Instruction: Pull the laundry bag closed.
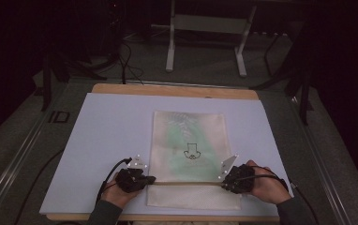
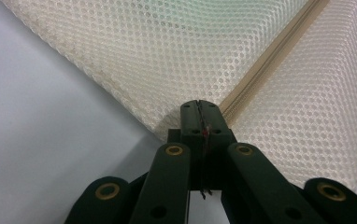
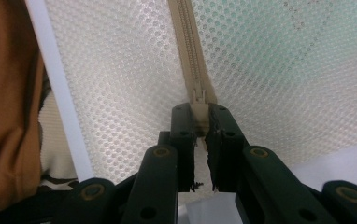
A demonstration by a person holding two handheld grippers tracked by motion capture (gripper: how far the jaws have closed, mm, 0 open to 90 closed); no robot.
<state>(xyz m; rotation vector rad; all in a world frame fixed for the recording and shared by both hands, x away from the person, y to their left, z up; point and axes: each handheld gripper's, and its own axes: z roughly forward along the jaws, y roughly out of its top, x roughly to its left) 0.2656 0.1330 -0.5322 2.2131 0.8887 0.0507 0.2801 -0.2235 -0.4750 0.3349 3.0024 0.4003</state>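
Note:
A cream mesh bag (image 1: 189,136) with something green inside lies flat on the white board (image 1: 111,140). Its beige zipper (image 1: 186,183) runs across near the front edge. My left gripper (image 1: 151,179) is shut on the bag's left edge at the zipper's end; in the left gripper view its jaw tips (image 2: 199,105) meet over the mesh (image 2: 167,56) where the zipper (image 2: 270,60) begins. My right gripper (image 1: 224,184) is at the zipper's right end. In the right gripper view it (image 3: 200,116) is shut on the zipper pull (image 3: 198,95), with the zipper teeth (image 3: 186,37) running away from it.
The white board rests on a wooden table (image 1: 167,90). White frame legs (image 1: 170,47) and cables (image 1: 125,61) are on the floor behind. Brown clothing (image 3: 8,93) is close beside the board's front edge in the right gripper view.

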